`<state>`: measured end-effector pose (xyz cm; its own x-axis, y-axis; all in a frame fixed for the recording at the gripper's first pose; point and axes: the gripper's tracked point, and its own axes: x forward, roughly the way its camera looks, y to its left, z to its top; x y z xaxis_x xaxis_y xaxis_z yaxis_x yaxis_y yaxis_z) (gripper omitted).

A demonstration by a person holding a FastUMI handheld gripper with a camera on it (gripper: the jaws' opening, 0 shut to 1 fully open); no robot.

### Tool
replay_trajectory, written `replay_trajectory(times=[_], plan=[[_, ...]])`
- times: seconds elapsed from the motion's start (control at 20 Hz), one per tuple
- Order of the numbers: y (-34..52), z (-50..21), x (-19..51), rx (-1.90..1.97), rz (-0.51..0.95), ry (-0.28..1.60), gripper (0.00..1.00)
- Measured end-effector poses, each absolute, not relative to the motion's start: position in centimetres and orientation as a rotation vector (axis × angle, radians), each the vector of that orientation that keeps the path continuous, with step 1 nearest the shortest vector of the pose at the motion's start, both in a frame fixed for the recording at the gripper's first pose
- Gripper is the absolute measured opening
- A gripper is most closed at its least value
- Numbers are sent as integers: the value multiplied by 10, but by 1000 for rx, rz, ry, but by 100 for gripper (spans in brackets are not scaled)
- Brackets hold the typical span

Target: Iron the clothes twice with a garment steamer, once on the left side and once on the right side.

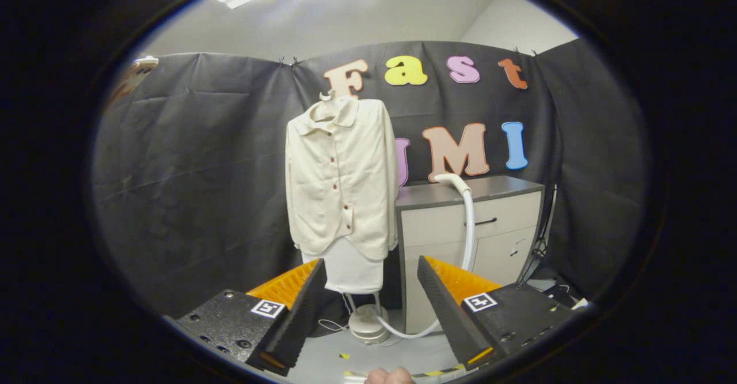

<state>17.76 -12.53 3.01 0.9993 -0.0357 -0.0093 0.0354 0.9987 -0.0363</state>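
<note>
Cream shirt [341, 174] hangs buttoned on steamer stand [368, 320], well beyond gripper [368, 269]. Gripper fingers spread wide, holding nothing, touching nothing. White steamer hose [469, 223] runs from stand base up onto grey cabinet [460, 228] just right of shirt.

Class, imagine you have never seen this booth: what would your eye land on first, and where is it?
First, the cream button-up shirt hanging on a stand, well beyond the open gripper whose fingers hold nothing. Next, the white steamer hose curving from the round steamer base on the floor up to the steamer head resting on the grey cabinet right beside the shirt.
</note>
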Motion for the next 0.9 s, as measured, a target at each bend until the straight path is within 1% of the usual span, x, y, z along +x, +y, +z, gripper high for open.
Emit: replay_trajectory(times=[0.35,0.9], plan=[[-189,43,223,-24,-85,-6,97],[-222,62,310,-105,-245,6,97]])
